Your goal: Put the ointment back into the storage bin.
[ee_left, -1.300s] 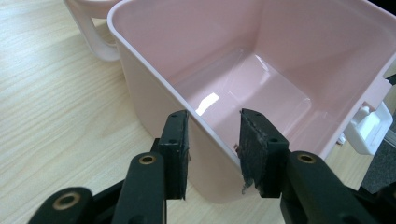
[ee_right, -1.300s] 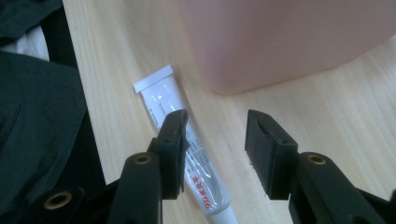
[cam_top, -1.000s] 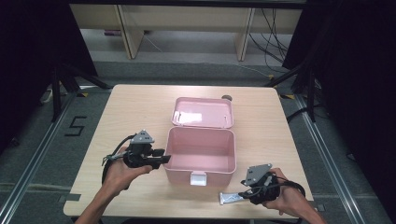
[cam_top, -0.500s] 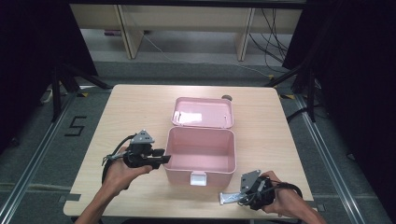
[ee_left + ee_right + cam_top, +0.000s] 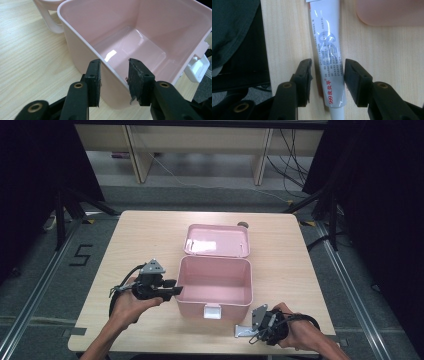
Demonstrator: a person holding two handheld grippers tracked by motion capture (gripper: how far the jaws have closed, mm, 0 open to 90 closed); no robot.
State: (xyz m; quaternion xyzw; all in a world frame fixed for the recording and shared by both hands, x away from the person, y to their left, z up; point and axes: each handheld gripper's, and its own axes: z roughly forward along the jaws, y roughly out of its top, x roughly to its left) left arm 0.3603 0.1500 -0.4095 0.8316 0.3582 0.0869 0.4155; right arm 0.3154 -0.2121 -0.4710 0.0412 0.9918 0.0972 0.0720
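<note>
— Right gripper view: we are straddling the ointment tube (image 5: 329,58) with the right gripper (image 5: 328,75), jaws parted, not yet squeezing. It is lying in front of the pink box (image 5: 215,285), near the table (image 5: 125,245) edge.

— And our left gripper (image 5: 113,78) is bracketing the box's wall, spread wide. The box is sitting empty; packing remains. Shelving is standing beyond.

The tube (image 5: 329,60) reads "999皮炎平"; the floor (image 5: 45,285) is marked "5"

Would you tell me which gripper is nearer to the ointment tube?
Right. The right gripper has its fingers open on either side of the ointment tube; the left gripper straddles the pink box wall.
</note>
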